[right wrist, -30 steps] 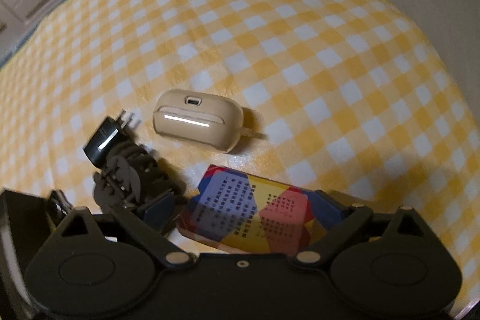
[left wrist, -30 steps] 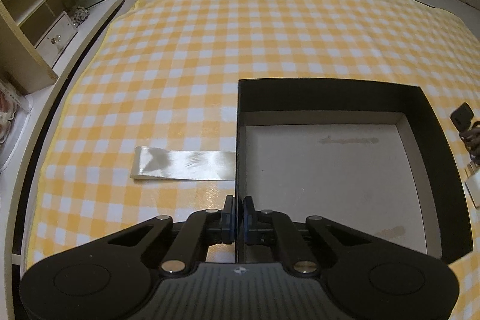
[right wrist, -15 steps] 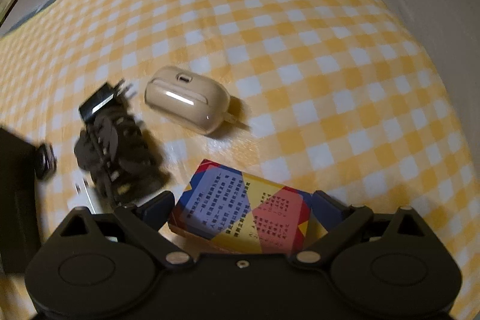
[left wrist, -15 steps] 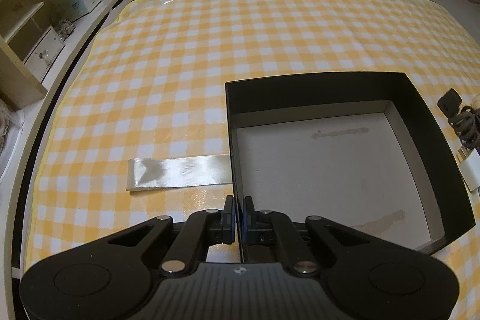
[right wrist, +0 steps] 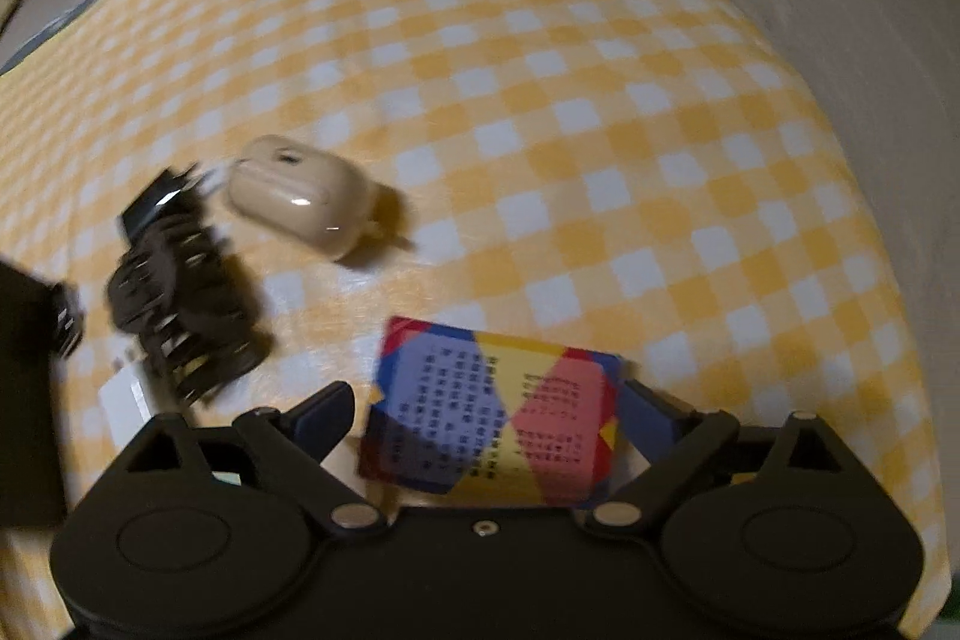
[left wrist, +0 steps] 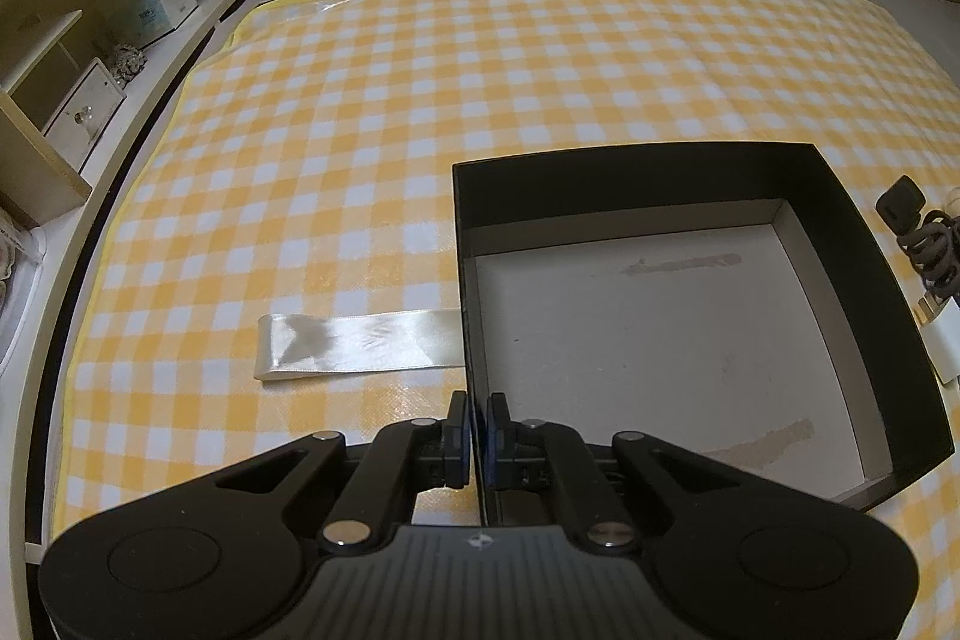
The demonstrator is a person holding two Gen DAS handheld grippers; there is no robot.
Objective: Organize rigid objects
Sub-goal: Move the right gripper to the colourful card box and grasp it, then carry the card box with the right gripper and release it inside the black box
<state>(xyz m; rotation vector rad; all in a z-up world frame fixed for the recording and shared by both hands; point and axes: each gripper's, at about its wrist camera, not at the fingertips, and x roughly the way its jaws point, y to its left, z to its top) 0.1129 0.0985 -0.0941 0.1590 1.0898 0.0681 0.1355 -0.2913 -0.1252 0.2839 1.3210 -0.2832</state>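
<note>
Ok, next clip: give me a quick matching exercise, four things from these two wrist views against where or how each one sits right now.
Things:
1. black box
2. satin ribbon
3. colourful card box
4. beige earbud case

States:
A. lying between the open jaws of the right gripper
B. flat on the checked cloth, one end at the box wall
C. wall pinched by the left gripper
D. lying free beside the coiled black charger cable

Pairs: 1-C, 2-B, 3-A, 4-D

left gripper (left wrist: 477, 439) | jaws clamped together; right gripper (right wrist: 489, 409) | jaws wide, just closing slightly
</note>
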